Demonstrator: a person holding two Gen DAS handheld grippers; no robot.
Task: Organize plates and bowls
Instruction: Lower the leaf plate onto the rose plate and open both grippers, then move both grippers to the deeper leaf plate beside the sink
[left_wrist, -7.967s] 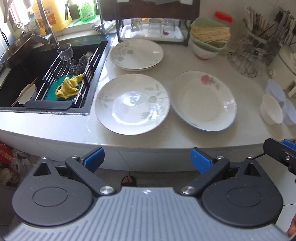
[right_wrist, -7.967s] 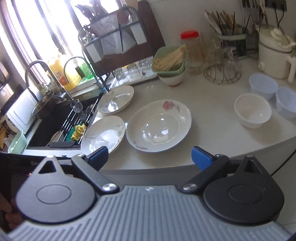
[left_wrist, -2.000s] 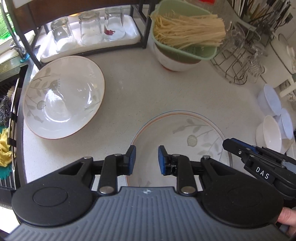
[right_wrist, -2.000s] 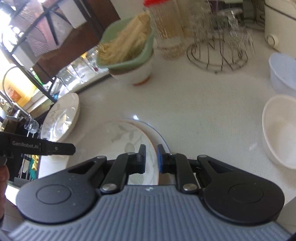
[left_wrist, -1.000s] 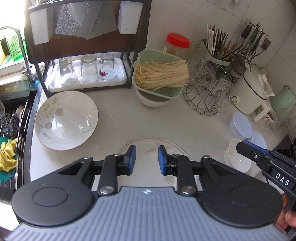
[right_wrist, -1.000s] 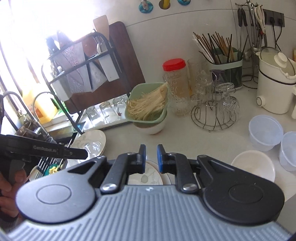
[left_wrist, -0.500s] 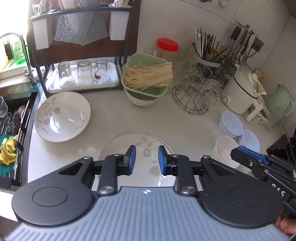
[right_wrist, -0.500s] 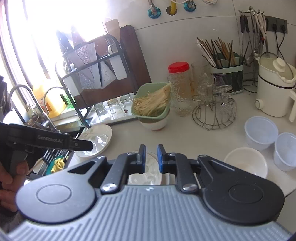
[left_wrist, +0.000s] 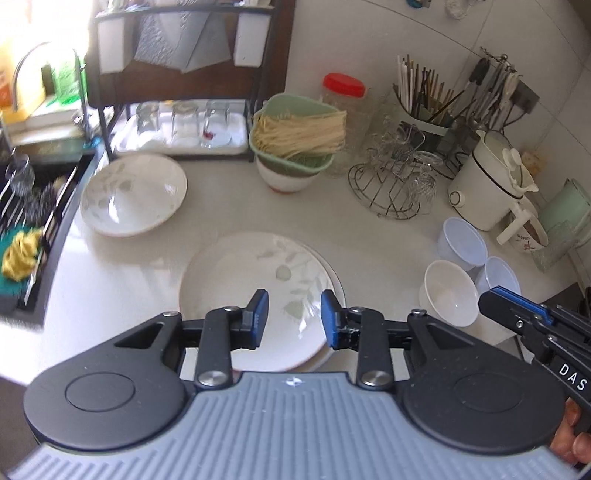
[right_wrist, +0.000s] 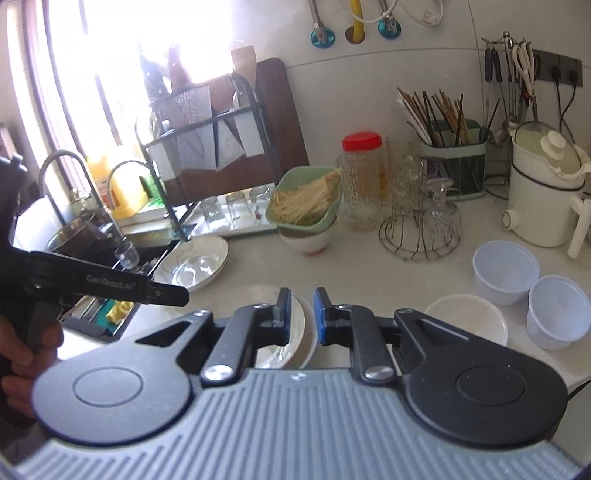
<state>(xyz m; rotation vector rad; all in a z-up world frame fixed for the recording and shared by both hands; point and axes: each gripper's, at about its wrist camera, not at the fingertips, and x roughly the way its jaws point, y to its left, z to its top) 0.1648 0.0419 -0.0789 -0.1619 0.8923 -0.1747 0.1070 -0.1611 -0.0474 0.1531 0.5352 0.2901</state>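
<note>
— Where are they in the job, would you say?

— One pairing looks done: the leaf-patterned plate (left_wrist: 258, 291) sits on top of another plate, whose rim shows just at its right edge. That stack (right_wrist: 295, 332) is my landmark. Both tools hang above its near edge, touching nothing.

— And the fingers?

— The left gripper (left_wrist: 293, 319) has just been opening; its blue pads stand moderately apart with nothing between them, only the stack showing far below through the gap. The right gripper (right_wrist: 300, 315) is nearly closed, a thin slit between the pads, and it holds nothing either.

— What comes next?

— My guess is the deep leaf plate (left_wrist: 133, 194), behind and to the left of the stack, near the sink (left_wrist: 33, 236). It needs wider jaws over its rim, then a lift across onto the stack.

— Count the rest for me.

— Three plates in all: two stacked, one apart. Right of the stack, one white bowl (left_wrist: 447, 293), with two pale plastic cups (right_wrist: 504, 271) just beyond it. Behind the stack, one more bowl (left_wrist: 288, 181) carries a green basket of noodles (left_wrist: 295, 136). That one I'd leave alone.
</note>
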